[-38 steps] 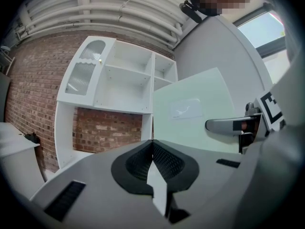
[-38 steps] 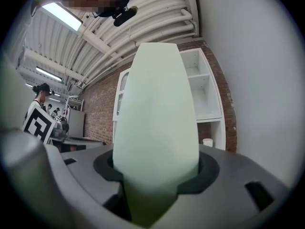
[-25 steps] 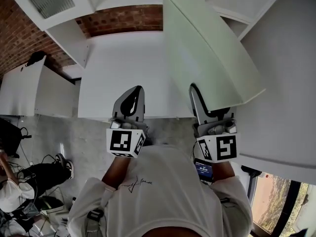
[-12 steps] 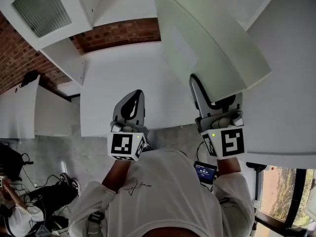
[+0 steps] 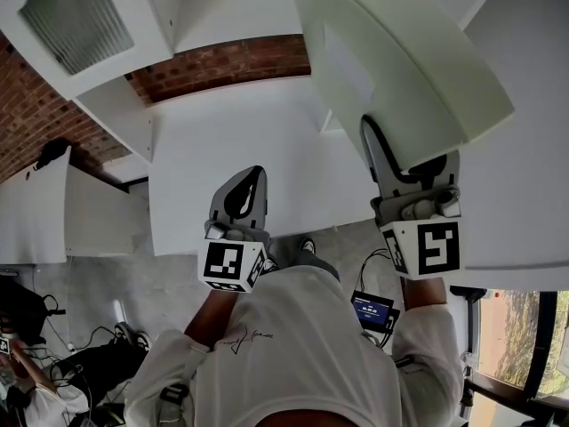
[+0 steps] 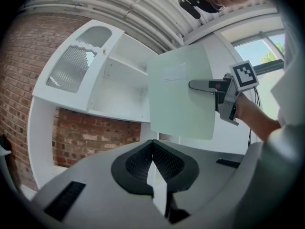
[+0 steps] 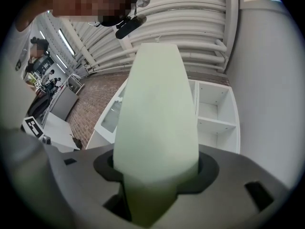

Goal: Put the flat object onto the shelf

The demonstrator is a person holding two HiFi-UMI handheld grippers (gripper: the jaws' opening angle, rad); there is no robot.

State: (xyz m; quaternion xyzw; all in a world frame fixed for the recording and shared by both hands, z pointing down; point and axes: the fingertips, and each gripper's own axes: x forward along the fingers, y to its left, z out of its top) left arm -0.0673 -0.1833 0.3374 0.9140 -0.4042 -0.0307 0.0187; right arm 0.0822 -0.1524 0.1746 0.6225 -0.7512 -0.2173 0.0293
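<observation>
Holder: Raised and carried outward over the last second: my right gripper (image 5: 373,136), and the flat object (image 5: 400,69) with it. My left gripper (image 6: 152,144) has barely shifted.

Checker: Consequence for the task?

Holder: Transfer stage, by my reading. The flat object is clear of every surface, in the air in front of the white shelf unit (image 7: 217,122), and not yet on a shelf. Placement remains to be done.

Checker: Jaw status?

Holder: Right: clamped on the near edge of the flat object; everything past the jaws hangs unsupported. Left: pads together, nothing between them, held by the edge of the white tabletop (image 5: 231,149).

Checker: Condition of the flat object?

Holder: Pale green, thin, straight with no visible sag, corners rounded. One face carries a faint rectangular patch, seen from the left gripper view. That face is turned toward my left gripper.
</observation>
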